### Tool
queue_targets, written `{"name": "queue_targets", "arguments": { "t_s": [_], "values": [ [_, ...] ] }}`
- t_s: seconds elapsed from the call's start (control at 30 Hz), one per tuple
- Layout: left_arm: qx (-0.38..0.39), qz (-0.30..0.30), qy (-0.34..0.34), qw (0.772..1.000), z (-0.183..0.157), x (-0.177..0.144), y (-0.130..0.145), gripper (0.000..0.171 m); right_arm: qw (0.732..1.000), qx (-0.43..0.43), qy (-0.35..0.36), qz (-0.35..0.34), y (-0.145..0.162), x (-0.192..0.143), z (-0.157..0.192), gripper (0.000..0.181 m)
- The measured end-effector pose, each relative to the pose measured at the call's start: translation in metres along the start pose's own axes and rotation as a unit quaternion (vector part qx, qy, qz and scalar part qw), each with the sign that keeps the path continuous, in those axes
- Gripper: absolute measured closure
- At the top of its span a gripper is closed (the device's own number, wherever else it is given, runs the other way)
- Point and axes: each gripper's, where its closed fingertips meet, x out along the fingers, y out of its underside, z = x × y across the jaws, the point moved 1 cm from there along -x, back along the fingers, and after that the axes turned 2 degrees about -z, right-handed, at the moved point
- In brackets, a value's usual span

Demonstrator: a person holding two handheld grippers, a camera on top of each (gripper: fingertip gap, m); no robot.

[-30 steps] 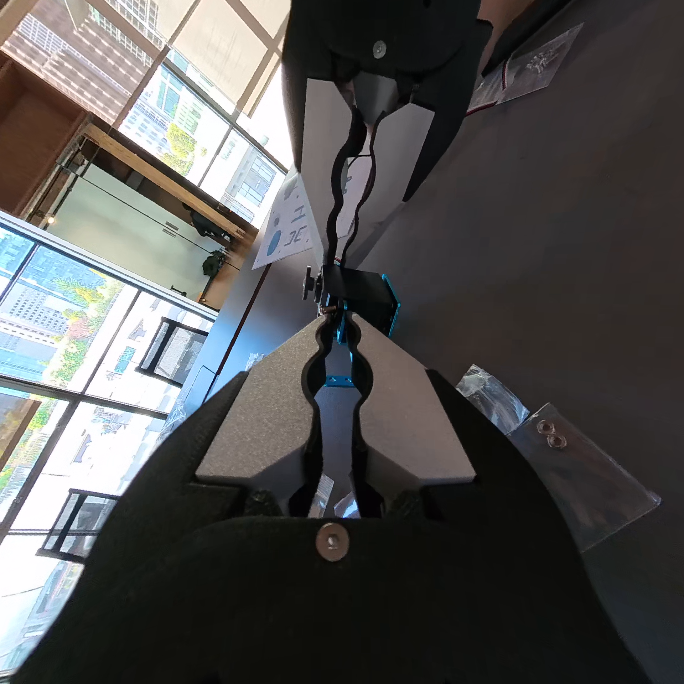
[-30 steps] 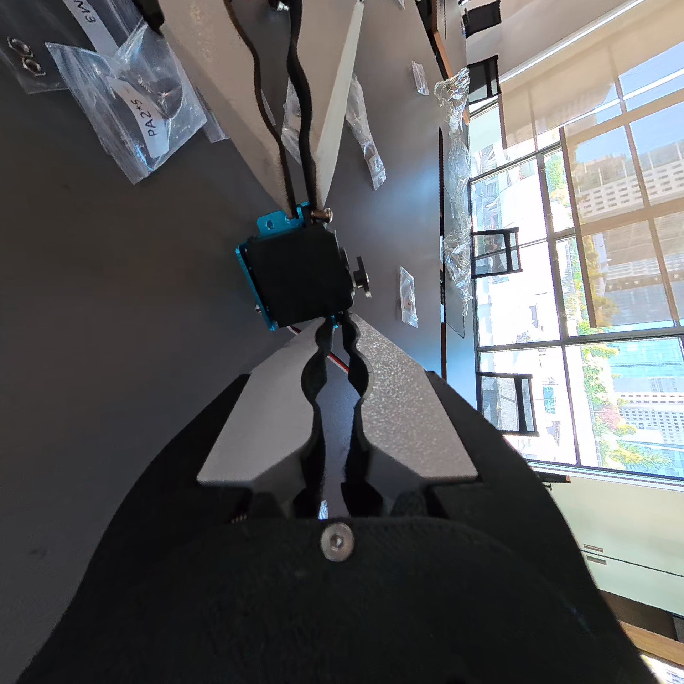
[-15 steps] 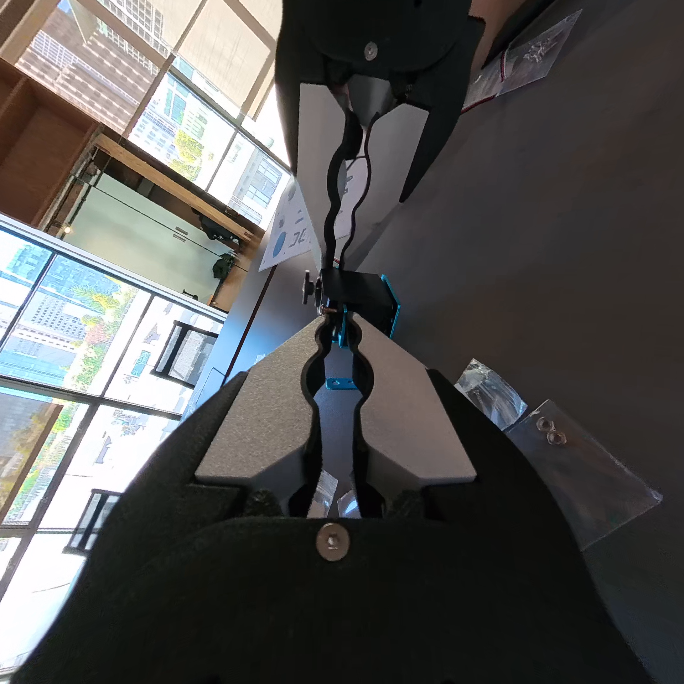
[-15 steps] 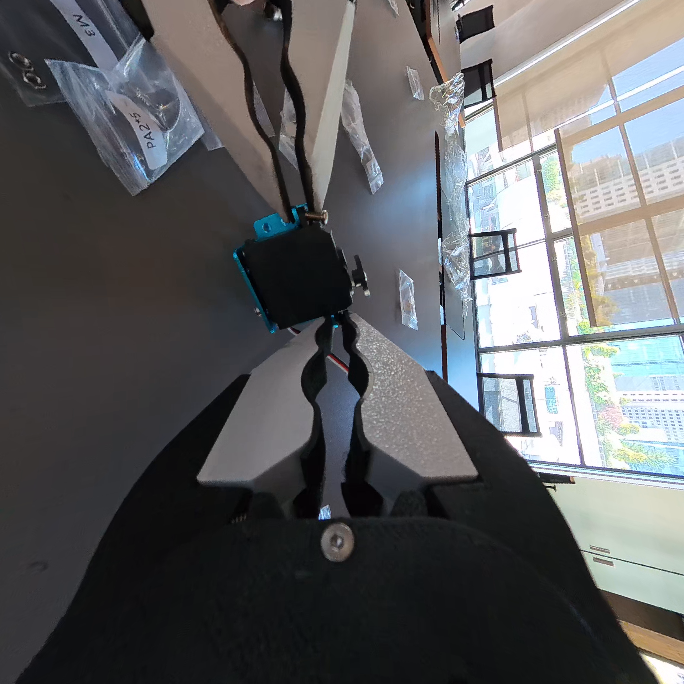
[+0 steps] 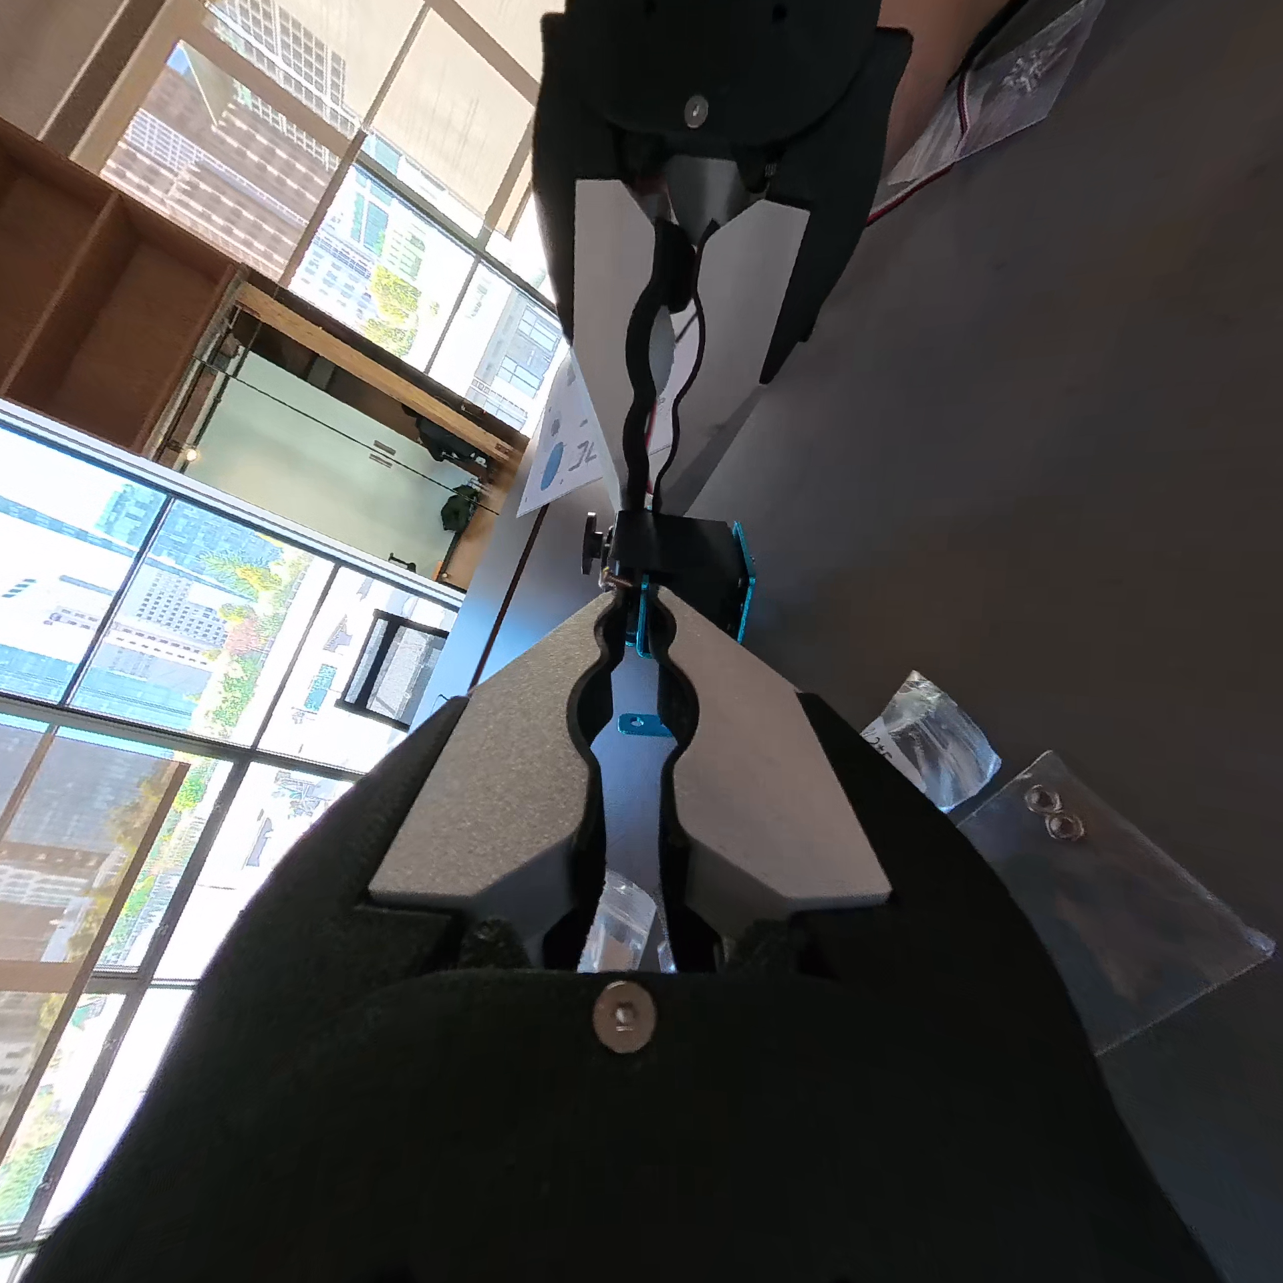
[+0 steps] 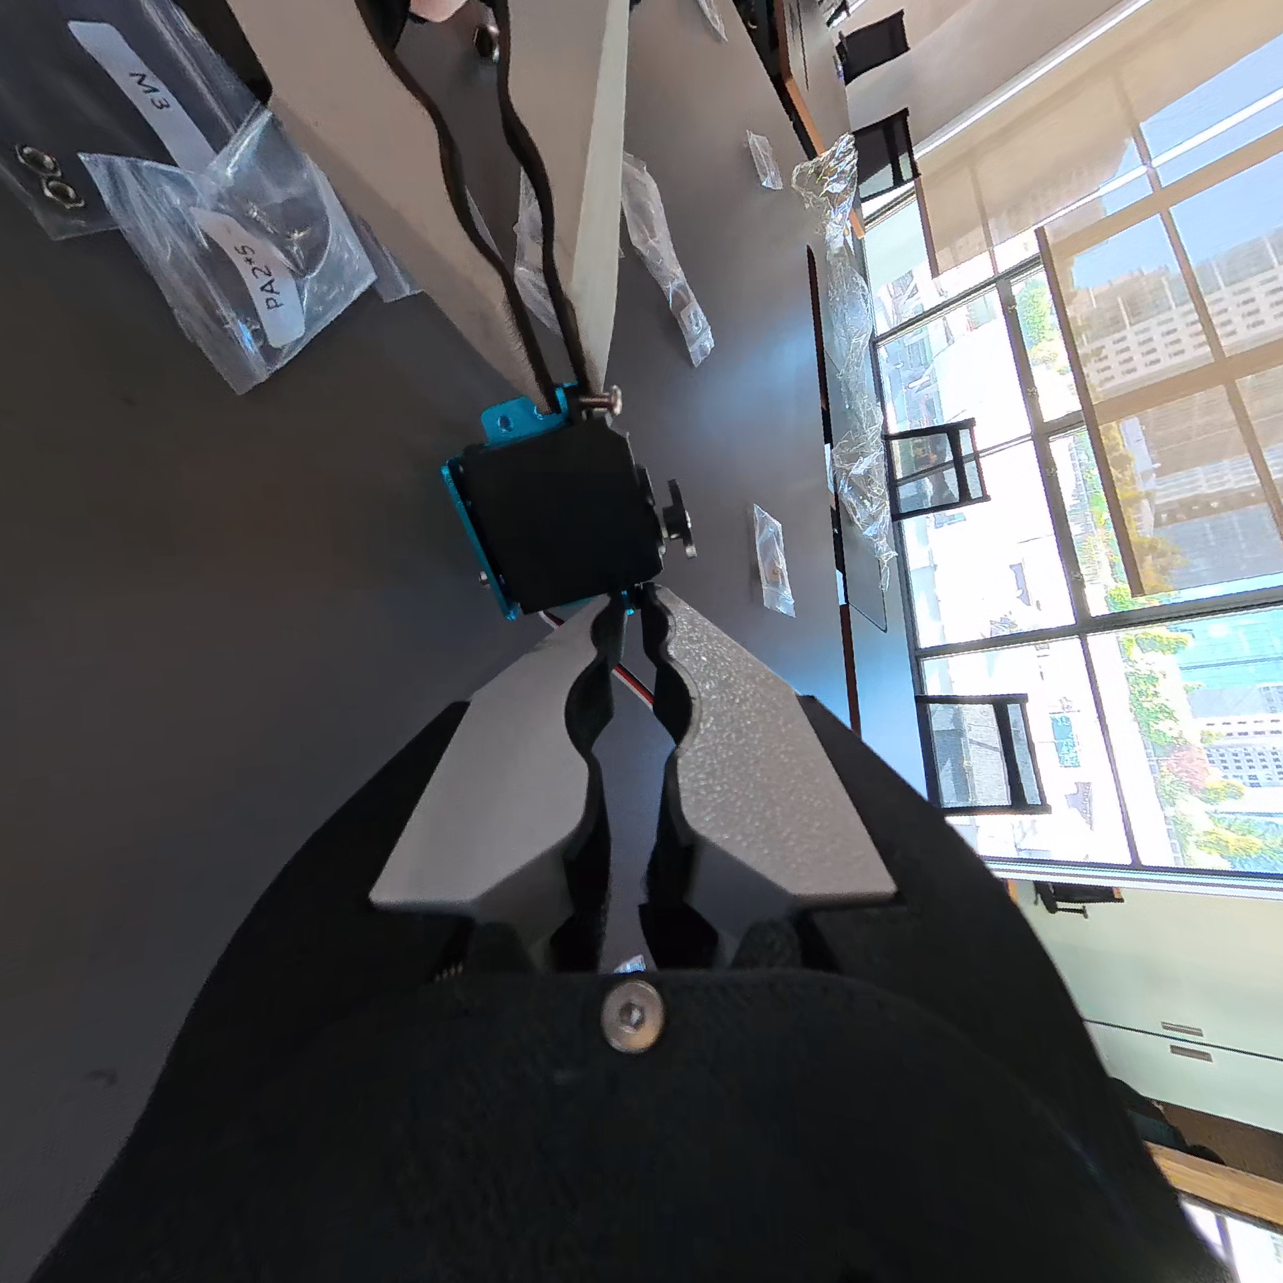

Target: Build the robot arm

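A black servo in a blue metal bracket hangs above the dark table, held from two sides. My left gripper is shut on the bracket's near blue tab, where a small screw sticks out. The right gripper comes from the far side and pinches the opposite end. In the right wrist view my right gripper is shut on a blue tab under the servo. The left gripper grips the far tab beside the screw. A red, white and black wire trails from the servo.
Clear plastic bags lie on the table: one with two nuts, a crumpled one, and a labelled one with small screws. Small bags and crumpled wrap lie toward the window side. A white sheet lies farther off. One gripper's finger ends stand about 5 cm off the other's.
Both grippers keep their hold on the bracket. The held servo and both cameras have shifted and tilted only slightly.
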Motion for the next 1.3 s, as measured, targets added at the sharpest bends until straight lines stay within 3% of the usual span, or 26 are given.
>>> {"name": "queue_targets", "arguments": {
  "t_s": [0.53,0.67,0.73,0.8,0.93,1.0,1.1,1.3],
  "values": [
    [-0.017,0.003,-0.001,1.0,0.002,0.001,0.003,0.166,1.0,0.021,0.005,-0.005,0.002,0.001,-0.001,0.177],
    [-0.068,0.039,0.022,0.997,0.004,-0.009,0.017,0.154,1.0,0.024,0.007,-0.002,0.005,0.0,-0.002,0.177],
    [-0.147,0.047,0.007,0.988,0.02,-0.025,0.022,0.153,1.0,0.026,0.01,0.0,0.006,-0.001,-0.003,0.177],
    [-0.254,0.065,-0.021,0.965,0.042,-0.045,0.031,0.161,1.0,0.025,0.012,0.002,0.006,-0.002,-0.004,0.177],
    [-0.419,0.142,0.055,0.895,0.03,-0.076,0.043,0.165,1.0,0.02,0.011,0.003,0.006,-0.001,-0.004,0.177],
    [-0.439,0.138,0.096,0.882,0.014,-0.08,0.033,0.171,1.0,0.022,0.009,0.003,0.007,-0.001,-0.003,0.177],
    [-0.408,0.161,0.119,0.891,-0.006,-0.072,0.034,0.171,1.0,0.023,0.009,0.003,0.008,-0.002,-0.003,0.177],
    [-0.385,0.192,0.191,0.882,-0.045,-0.057,0.03,0.167,1.0,0.025,0.008,0.001,0.008,-0.004,-0.002,0.177]
  ]
}}
